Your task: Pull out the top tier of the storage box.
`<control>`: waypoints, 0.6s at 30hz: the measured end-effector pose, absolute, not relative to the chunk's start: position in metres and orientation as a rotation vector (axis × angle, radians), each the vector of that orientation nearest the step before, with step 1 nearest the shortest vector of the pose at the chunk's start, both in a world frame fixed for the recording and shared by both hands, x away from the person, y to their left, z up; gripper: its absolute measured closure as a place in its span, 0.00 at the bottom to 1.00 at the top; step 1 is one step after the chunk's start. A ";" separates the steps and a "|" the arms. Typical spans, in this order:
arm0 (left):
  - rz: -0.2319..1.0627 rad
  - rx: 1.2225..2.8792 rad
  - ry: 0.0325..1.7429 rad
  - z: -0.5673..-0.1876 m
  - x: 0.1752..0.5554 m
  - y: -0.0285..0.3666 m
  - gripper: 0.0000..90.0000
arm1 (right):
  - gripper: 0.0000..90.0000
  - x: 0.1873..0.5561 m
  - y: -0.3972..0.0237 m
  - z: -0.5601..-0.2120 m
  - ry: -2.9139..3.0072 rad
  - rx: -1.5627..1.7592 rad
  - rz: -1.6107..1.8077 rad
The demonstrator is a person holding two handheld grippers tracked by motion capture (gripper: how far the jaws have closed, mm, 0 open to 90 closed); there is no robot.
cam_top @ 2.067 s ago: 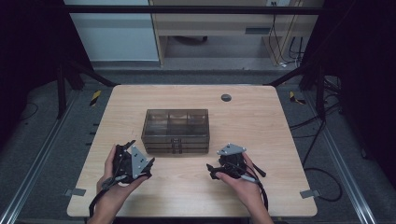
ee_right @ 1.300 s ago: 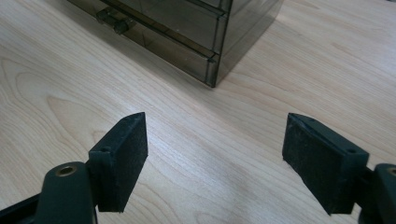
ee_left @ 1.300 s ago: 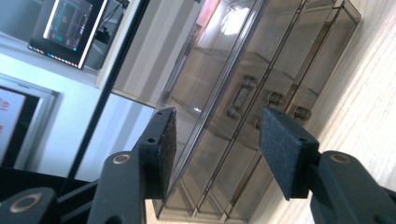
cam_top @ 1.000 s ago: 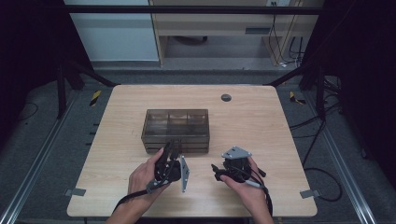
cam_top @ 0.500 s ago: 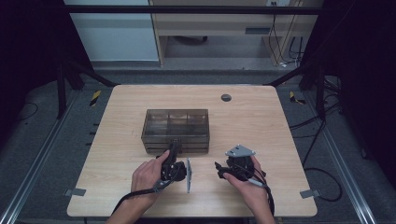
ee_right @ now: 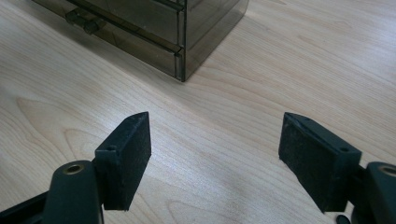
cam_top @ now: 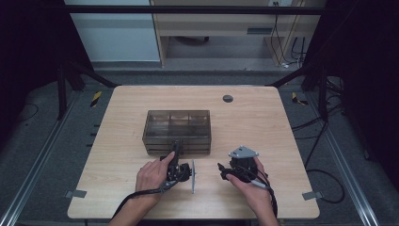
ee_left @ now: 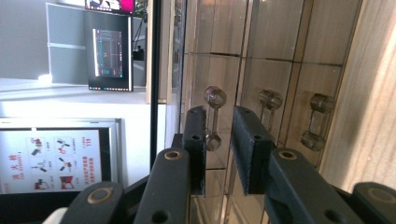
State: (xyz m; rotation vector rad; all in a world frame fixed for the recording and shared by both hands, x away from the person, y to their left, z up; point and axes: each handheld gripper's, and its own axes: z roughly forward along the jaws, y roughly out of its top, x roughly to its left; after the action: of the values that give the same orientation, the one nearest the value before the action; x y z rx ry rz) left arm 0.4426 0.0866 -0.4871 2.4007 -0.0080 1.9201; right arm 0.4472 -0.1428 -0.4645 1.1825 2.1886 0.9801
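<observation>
A smoky see-through drawer box [cam_top: 178,123] stands mid-table. My left gripper [cam_top: 176,147], turned on its side, is up against the box's front. In the left gripper view its jaws [ee_left: 218,121] are narrowed either side of a clear dumbbell-shaped drawer handle [ee_left: 214,116]; the handle touches one pad and a small gap remains at the other. Two more handles [ee_left: 270,100] [ee_left: 317,116] sit beside it. My right gripper [cam_top: 221,172] rests near the front right, open wide over bare wood [ee_right: 215,140], with the box's corner [ee_right: 182,51] farther ahead.
The wooden table [cam_top: 263,122] has a round cable hole [cam_top: 227,98] at the back. Cables trail from both grippers toward the front edge. Dark frame posts and floor cables surround the table.
My left gripper swung in from the front left of the table to the box's front, rolled on its side, and its jaws came around a drawer handle. The right gripper drifted slightly right.
</observation>
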 end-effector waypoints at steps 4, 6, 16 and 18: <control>1.933 2.393 -0.016 -0.488 0.445 0.086 0.84 | 0.29 0.447 -0.144 -0.465 2.186 1.187 0.981; 1.940 2.395 -0.014 -0.488 0.446 0.086 0.84 | 0.29 0.448 -0.145 -0.465 2.187 1.187 0.979; 1.965 2.387 -0.021 -0.491 0.449 0.083 0.83 | 0.31 0.447 -0.145 -0.465 2.184 1.180 0.975; 1.965 2.396 -0.022 -0.491 0.449 0.082 0.83 | 0.31 0.447 -0.145 -0.465 2.184 1.181 0.975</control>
State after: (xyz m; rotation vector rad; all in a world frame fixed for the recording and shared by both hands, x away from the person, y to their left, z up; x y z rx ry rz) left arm 0.4491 0.0817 -0.4909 2.3961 -0.0225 1.9650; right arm 0.4474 -0.1450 -0.4648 1.1814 2.1835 0.9746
